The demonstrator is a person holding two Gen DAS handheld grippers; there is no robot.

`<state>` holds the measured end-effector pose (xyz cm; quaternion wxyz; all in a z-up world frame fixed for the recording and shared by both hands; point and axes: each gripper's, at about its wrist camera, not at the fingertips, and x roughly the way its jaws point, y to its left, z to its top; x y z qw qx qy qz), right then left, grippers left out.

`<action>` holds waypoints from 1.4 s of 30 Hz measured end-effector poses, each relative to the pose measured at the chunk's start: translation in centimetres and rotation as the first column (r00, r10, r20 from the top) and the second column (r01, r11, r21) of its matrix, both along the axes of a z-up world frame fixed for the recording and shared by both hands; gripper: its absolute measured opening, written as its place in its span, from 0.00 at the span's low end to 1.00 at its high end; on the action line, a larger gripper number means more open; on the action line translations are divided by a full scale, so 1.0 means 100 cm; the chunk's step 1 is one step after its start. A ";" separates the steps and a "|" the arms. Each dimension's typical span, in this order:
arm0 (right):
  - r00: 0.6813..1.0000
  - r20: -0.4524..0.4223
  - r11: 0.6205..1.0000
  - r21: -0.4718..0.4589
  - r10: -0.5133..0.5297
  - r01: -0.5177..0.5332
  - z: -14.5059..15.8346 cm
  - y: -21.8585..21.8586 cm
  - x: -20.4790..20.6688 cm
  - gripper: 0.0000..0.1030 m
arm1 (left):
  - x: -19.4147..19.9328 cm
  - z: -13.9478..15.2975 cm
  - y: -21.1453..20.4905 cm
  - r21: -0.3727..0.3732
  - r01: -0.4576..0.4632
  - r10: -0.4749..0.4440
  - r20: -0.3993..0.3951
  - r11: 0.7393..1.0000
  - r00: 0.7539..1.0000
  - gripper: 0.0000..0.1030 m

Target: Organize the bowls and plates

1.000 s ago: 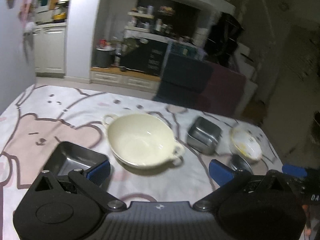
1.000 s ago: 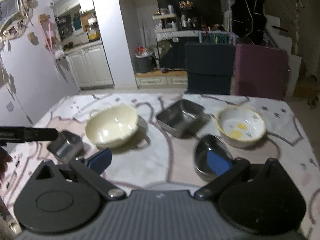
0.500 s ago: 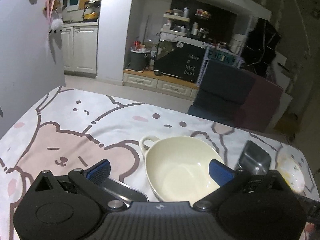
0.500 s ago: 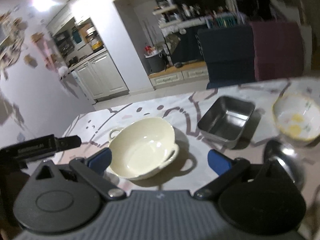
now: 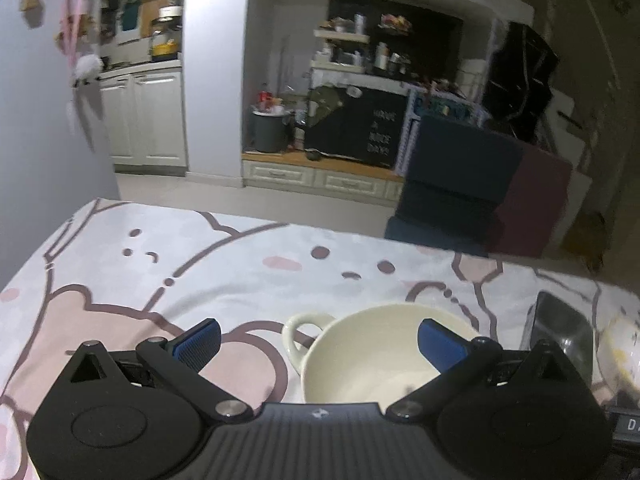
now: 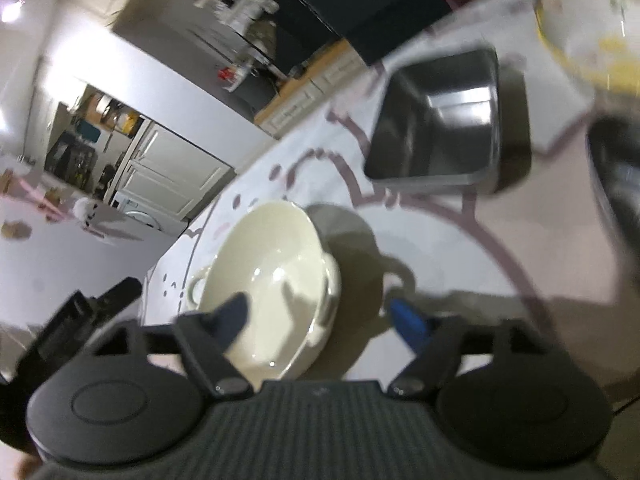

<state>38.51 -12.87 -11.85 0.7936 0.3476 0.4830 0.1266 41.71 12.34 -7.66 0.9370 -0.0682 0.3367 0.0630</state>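
Observation:
A cream two-handled bowl (image 5: 368,356) stands on the bear-print tablecloth (image 5: 200,272). My left gripper (image 5: 320,342) is open, low over the bowl's left side, with the left handle (image 5: 296,336) between its blue pads and nothing pressed. In the right wrist view the picture is tilted. My right gripper (image 6: 322,318) straddles the cream bowl's (image 6: 272,276) right rim and handle. One fingertip (image 6: 236,314) is over the inside, the other outside. Its jaws are closing, and the pads are still clear of the rim.
A square steel tray (image 6: 436,128) sits beyond the bowl, also at the right edge as the steel tray (image 5: 560,328). A yellow-patterned bowl (image 6: 592,20) and a steel oval bowl (image 6: 616,184) lie further right. The left gripper's body (image 6: 80,320) is close on the left.
Both grippers came down and in toward the cream bowl. The right view rolled and its jaws narrowed around the rim. The small steel tray slid out of the left view.

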 end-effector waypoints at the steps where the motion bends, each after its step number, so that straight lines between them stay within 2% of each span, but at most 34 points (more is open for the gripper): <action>1: 1.000 -0.021 1.000 0.027 0.001 -0.001 -0.007 0.001 0.002 0.62 | 0.003 -0.004 0.002 -0.014 0.015 -0.015 -0.003 1.000 1.000 1.00; 2: 0.999 -0.032 0.999 0.037 0.007 -0.005 -0.012 0.002 0.004 0.54 | 0.005 -0.007 0.005 -0.033 0.027 -0.028 -0.007 0.999 1.000 1.00; 3: 0.999 -0.036 0.999 0.030 0.014 -0.013 -0.014 0.004 0.004 0.40 | 0.006 -0.010 0.009 -0.061 0.032 -0.033 -0.009 0.998 0.999 1.00; 4: 0.999 -0.032 1.000 -0.007 0.025 -0.025 -0.015 0.009 0.005 0.32 | 0.007 -0.012 0.014 -0.094 0.029 -0.030 -0.010 0.995 0.999 1.00; 5: 0.999 -0.020 0.998 -0.049 0.031 -0.032 -0.014 0.013 0.005 0.17 | 0.008 -0.014 0.018 -0.119 0.023 -0.025 -0.013 0.993 1.000 1.00; 6: 0.999 0.000 0.997 -0.060 0.038 -0.038 -0.011 0.014 0.006 0.16 | 0.009 -0.016 0.022 -0.146 0.012 -0.015 -0.018 0.989 1.000 1.00; 9: 0.998 0.018 0.993 -0.107 0.059 -0.057 -0.007 0.019 0.007 0.15 | 0.009 -0.020 0.034 -0.220 -0.008 0.000 -0.036 0.975 0.999 0.98; 14: 0.997 0.050 0.986 -0.157 0.060 -0.052 -0.002 0.011 0.016 0.14 | 0.010 -0.026 0.048 -0.326 -0.012 -0.009 -0.063 0.945 0.998 0.77; 24: 0.997 0.049 0.982 -0.182 0.054 -0.044 0.005 -0.010 0.018 0.13 | 0.025 -0.049 0.049 -0.377 0.010 -0.065 -0.133 0.926 0.989 0.50; 26: 0.997 0.051 0.981 -0.188 0.057 -0.047 0.005 -0.008 0.018 0.13 | 0.028 -0.055 0.050 -0.385 0.004 -0.064 -0.143 0.923 0.988 0.42; 28: 0.997 0.054 0.981 -0.189 0.060 -0.049 0.005 -0.008 0.019 0.13 | 0.029 -0.059 0.053 -0.404 -0.006 -0.059 -0.148 0.915 0.987 0.24; 31: 0.996 0.058 0.981 -0.188 0.066 -0.054 0.005 -0.008 0.020 0.13 | 0.028 -0.061 0.056 -0.426 -0.002 -0.064 -0.140 0.905 0.988 0.23; 34: 0.995 0.064 0.979 -0.195 0.078 -0.064 0.006 -0.008 0.020 0.13 | 0.024 -0.059 0.053 -0.397 0.025 -0.085 -0.135 0.917 0.987 0.22; 37: 0.993 0.070 0.975 -0.209 0.095 -0.078 0.007 -0.007 0.020 0.13 | 0.019 -0.059 0.054 -0.399 0.024 -0.090 -0.146 0.917 0.985 0.22; 42: 0.990 0.062 0.966 -0.234 0.127 -0.109 0.011 -0.006 0.017 0.13 | 0.004 -0.052 0.047 -0.356 0.054 -0.131 -0.197 0.933 0.972 0.22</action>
